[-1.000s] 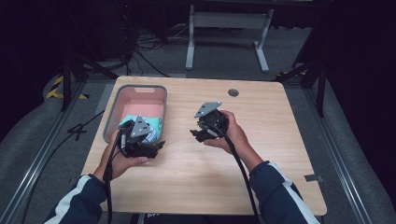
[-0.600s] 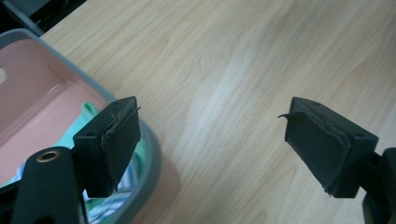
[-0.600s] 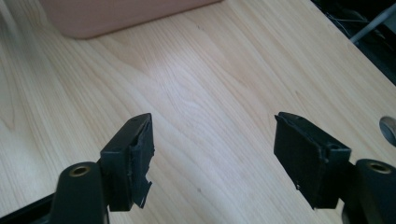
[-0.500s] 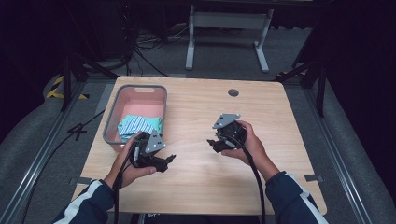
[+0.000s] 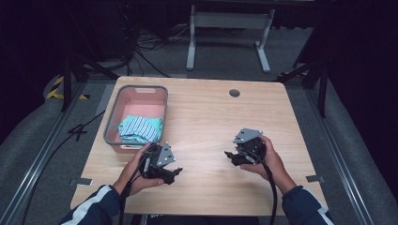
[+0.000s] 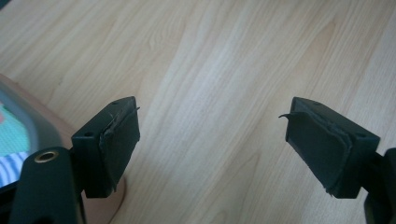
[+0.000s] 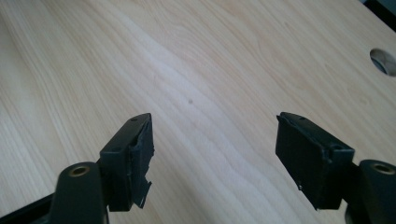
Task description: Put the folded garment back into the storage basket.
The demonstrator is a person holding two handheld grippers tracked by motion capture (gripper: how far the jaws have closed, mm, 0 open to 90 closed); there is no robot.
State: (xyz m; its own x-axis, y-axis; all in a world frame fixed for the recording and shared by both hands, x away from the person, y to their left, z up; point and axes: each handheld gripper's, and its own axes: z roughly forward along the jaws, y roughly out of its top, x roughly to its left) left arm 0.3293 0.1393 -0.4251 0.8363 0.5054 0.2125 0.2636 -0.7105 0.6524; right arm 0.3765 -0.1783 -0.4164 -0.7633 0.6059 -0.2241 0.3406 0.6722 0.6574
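A pink basket with a grey rim (image 5: 136, 96) stands at the table's left side. Inside it lies folded cloth (image 5: 139, 129), striped blue-white over teal. My left gripper (image 5: 172, 172) is low over the wood just in front of the basket's near right corner, jaws wide open and empty. In the left gripper view the gripper (image 6: 212, 140) spans bare wood, with the basket's corner (image 6: 28, 126) at the left edge. My right gripper (image 5: 231, 157) sits right of centre, open, pointing left. Nothing lies between the open gripper (image 7: 215, 156) in the right gripper view.
The wooden table (image 5: 206, 117) has a round cable hole (image 5: 234, 93) at the back. Black cables trail from both grippers off the near edge. A white metal stand (image 5: 225, 28) and floor cables lie beyond the table's far edge.
Both hands have drawn back toward the near edge. The left gripper left the basket and came down to the table in front of it. The right gripper moved right and nearer.
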